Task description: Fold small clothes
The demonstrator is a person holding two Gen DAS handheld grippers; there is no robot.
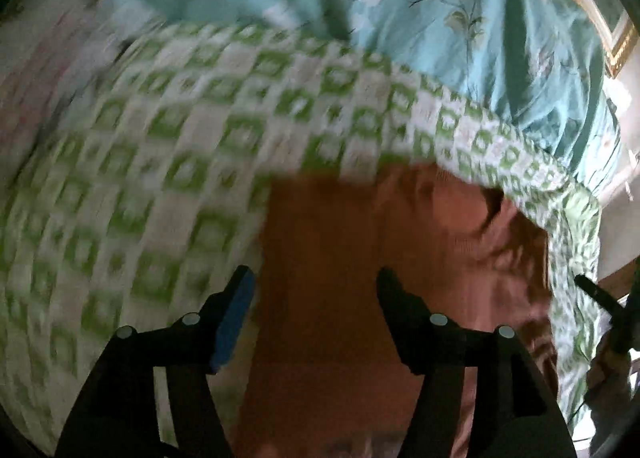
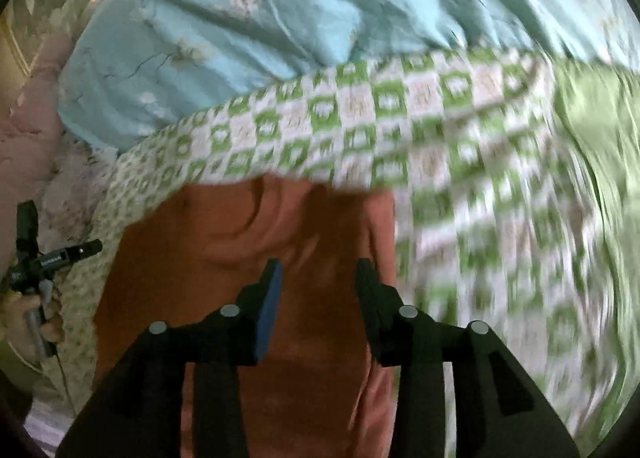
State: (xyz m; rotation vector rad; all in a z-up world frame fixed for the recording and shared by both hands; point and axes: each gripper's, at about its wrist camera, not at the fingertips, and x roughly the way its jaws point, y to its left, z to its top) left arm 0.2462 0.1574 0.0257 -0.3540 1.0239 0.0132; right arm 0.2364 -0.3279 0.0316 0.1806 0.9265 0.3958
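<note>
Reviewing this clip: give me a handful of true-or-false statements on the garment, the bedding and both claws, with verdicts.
1. The garment is rust-orange. True.
2. It lies on a green-and-white checked cover. True.
3. The left claw is clamped shut on the garment. False: its jaws stand apart over the fabric, gripping nothing.
4. The right claw is open. True.
5. The bedding behind the checked cover is plain red. False: it is light blue bedding with a floral print.
</note>
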